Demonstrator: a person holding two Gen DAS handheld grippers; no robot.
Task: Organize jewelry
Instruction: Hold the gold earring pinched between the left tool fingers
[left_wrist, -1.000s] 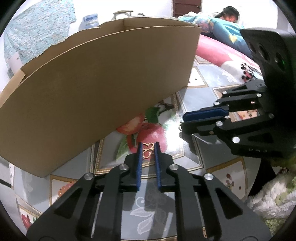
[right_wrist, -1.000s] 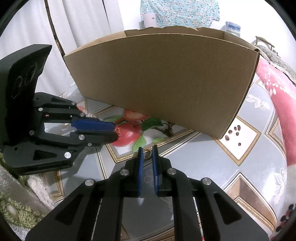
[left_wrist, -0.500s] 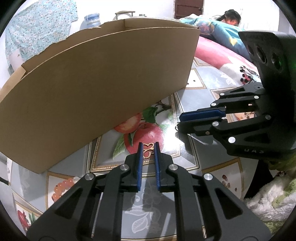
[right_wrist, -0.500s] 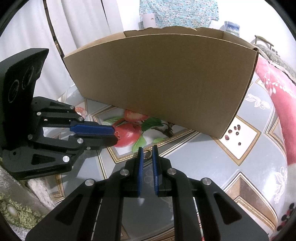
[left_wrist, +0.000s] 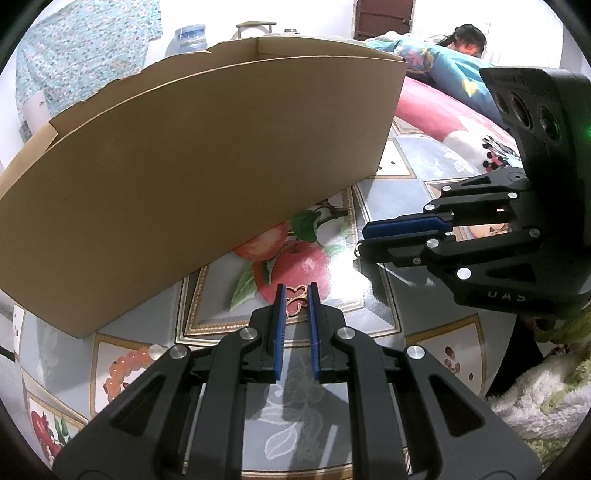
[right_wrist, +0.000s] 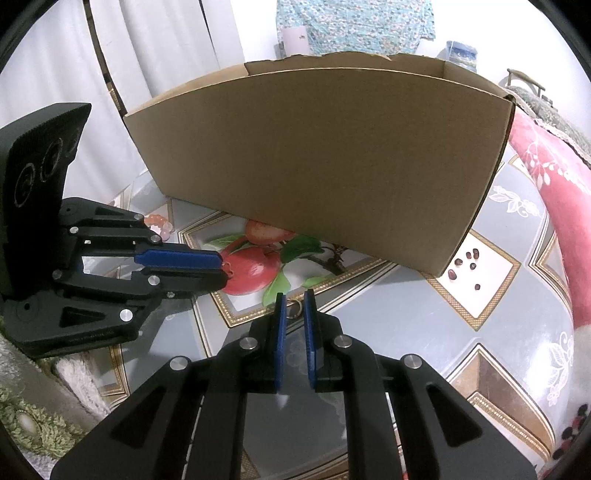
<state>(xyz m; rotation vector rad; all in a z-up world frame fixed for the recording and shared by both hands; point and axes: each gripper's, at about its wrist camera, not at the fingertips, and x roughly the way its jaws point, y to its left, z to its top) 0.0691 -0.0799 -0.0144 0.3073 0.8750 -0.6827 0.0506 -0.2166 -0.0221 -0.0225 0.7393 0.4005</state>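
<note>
A brown cardboard box (left_wrist: 192, 177) stands on the fruit-patterned table; it also shows in the right wrist view (right_wrist: 325, 162). My left gripper (left_wrist: 294, 291) is shut on a gold heart-shaped jewelry piece (left_wrist: 296, 300) and holds it just above the table in front of the box; it shows from the side in the right wrist view (right_wrist: 221, 265). My right gripper (right_wrist: 293, 297) is shut on a small gold ring (right_wrist: 294, 306) near the table; it shows in the left wrist view (left_wrist: 364, 236). An orange bead bracelet (left_wrist: 127, 365) lies at the left, also in the right wrist view (right_wrist: 159, 221).
A pink patterned cushion (right_wrist: 550, 192) lies to the right of the box. A white fluffy rug (left_wrist: 535, 398) is past the table edge at lower right. A person lies on a bed (left_wrist: 443, 48) far behind.
My left gripper has drawn back and to the left with the gold piece, so the bead bracelet has come into view. The right gripper has barely moved.
</note>
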